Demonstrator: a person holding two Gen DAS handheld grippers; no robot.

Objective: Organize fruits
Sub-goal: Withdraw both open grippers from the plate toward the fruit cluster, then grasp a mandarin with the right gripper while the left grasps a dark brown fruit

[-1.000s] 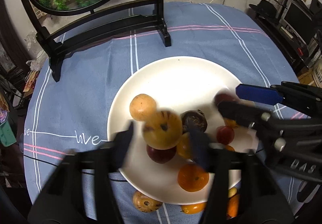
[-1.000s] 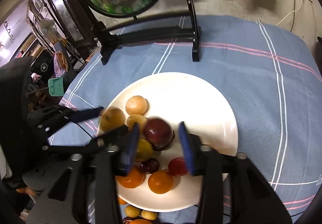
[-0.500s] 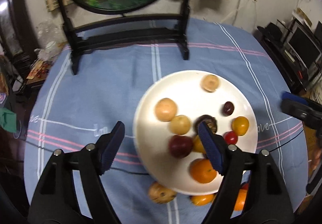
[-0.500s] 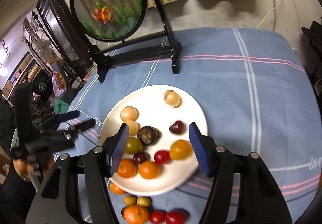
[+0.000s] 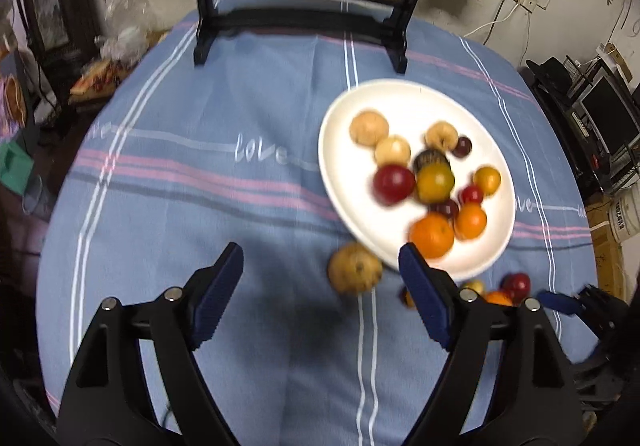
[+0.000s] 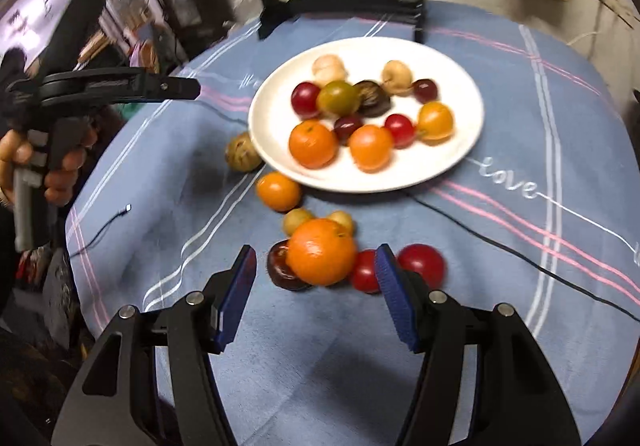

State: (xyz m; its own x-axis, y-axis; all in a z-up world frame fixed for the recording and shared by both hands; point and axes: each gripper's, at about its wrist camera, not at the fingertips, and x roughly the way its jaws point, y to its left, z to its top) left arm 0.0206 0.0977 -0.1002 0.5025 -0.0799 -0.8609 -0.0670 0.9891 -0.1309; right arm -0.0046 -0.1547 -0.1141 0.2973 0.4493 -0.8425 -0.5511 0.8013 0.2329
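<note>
So the white plate (image 6: 276,149) is my anchor here, sitting on the blue striped tablecloth (image 6: 500,173) just in front of the black stand (image 5: 304,21) with the round fish picture. The plate has a dozen or so fruits piled on it: two oranges at the near edge, a red plum, a greenish-yellow one, a dark one, some pale tan ones toward the far side.

A few fruits lie on the cloth, off the plate's near side: a brownish spotted one (image 6: 242,151) touching the rim, a small orange (image 6: 278,190) just beside the rim, then a cluster a bit nearer with a big orange (image 6: 321,252), a dark plum (image 6: 284,266) and two red ones.

My right gripper (image 6: 316,292) hangs about half open above that cluster, nothing held. My left gripper (image 5: 320,292) sits off the plate's near-left side, jaws opening wide, nothing between them but cloth; the spotted fruit lies just beyond.
</note>
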